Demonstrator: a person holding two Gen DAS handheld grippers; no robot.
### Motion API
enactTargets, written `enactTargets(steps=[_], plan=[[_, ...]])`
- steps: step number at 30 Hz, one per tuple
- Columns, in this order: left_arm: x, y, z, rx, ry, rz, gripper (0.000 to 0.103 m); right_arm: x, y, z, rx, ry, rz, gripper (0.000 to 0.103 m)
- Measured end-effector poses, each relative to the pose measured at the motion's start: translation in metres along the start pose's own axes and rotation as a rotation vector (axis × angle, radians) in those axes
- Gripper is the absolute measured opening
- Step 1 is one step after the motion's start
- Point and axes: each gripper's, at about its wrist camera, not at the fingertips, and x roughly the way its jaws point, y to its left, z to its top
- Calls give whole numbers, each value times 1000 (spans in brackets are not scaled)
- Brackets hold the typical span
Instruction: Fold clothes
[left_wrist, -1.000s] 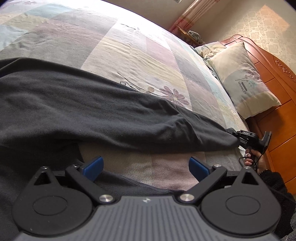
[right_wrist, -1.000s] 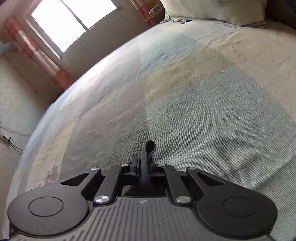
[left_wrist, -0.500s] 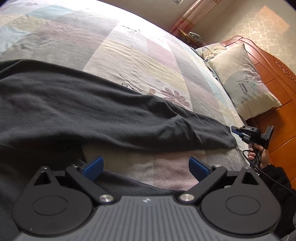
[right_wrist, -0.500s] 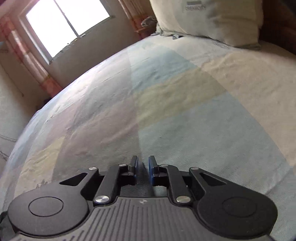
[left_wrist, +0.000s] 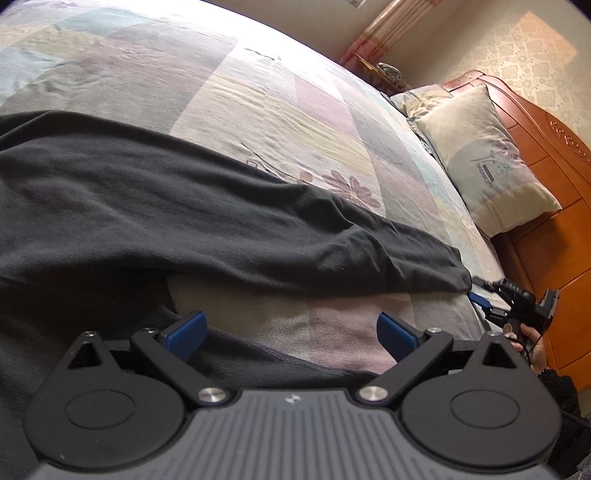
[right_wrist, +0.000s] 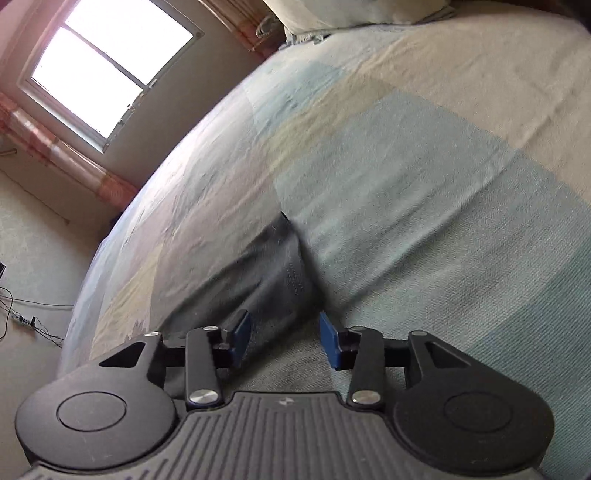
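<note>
A dark grey long-sleeved garment (left_wrist: 155, 214) lies spread on the patchwork bedspread (left_wrist: 280, 110). Its sleeve stretches right and ends in a cuff (left_wrist: 448, 273). My left gripper (left_wrist: 291, 332) hovers open over the garment's lower edge, with nothing between its blue pads. Just past the cuff at the bed's right edge is my right gripper (left_wrist: 478, 291), held by a hand (left_wrist: 532, 343). In the right wrist view the cuff (right_wrist: 275, 269) rests flat on the bed just ahead of my right gripper (right_wrist: 285, 339). Its jaws are opening and the pads do not touch the cloth.
Two pillows (left_wrist: 491, 166) lean on an orange wooden headboard (left_wrist: 554, 251) at the right. A bright window (right_wrist: 107, 70) with pink curtains is beyond the bed. Cables (right_wrist: 22, 317) lie on the floor at the left. Much bedspread (right_wrist: 424, 184) lies bare beyond the cuff.
My right gripper was shut on the sleeve cuff; it has let go, opened its jaws and drawn back, leaving the cuff flat on the bed. The left gripper has stayed put.
</note>
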Motion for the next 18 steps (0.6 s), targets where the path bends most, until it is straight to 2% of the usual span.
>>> enactTargets(steps=[2, 3, 4, 5, 8, 9, 10, 11, 14, 16, 18], plan=[[0, -4, -1, 9, 2, 3, 98, 9, 4, 2, 13, -24, 3, 63], [0, -5, -1, 14, 1, 4, 98, 13, 7, 2, 8, -25, -12, 52], [-1, -6, -2, 18, 0, 7, 98, 18, 10, 3, 0, -21, -33, 15], [-3, -7, -2, 23, -1, 11, 98, 23, 12, 3, -8, -18, -54, 5], [-11, -3, -2, 28, -17, 38, 98, 24, 20, 4, -38, -28, -103, 7], [-14, -1, -1, 27, -24, 46, 98, 19, 24, 3, -59, -40, -142, 13], [-17, 4, 0, 22, -31, 51, 98, 14, 29, 3, -82, -52, -188, 24], [-18, 7, 3, 24, -34, 56, 98, 8, 36, 1, -121, -68, -237, 24], [-18, 12, 14, 54, -36, 77, 98, -9, 75, -8, -296, -88, -259, 25], [-13, 7, 27, 102, -31, 88, 98, -11, 112, -15, -407, -29, -152, 25], [-5, -3, 42, 156, -32, 66, 98, 3, 149, -28, -500, 60, -65, 25]])
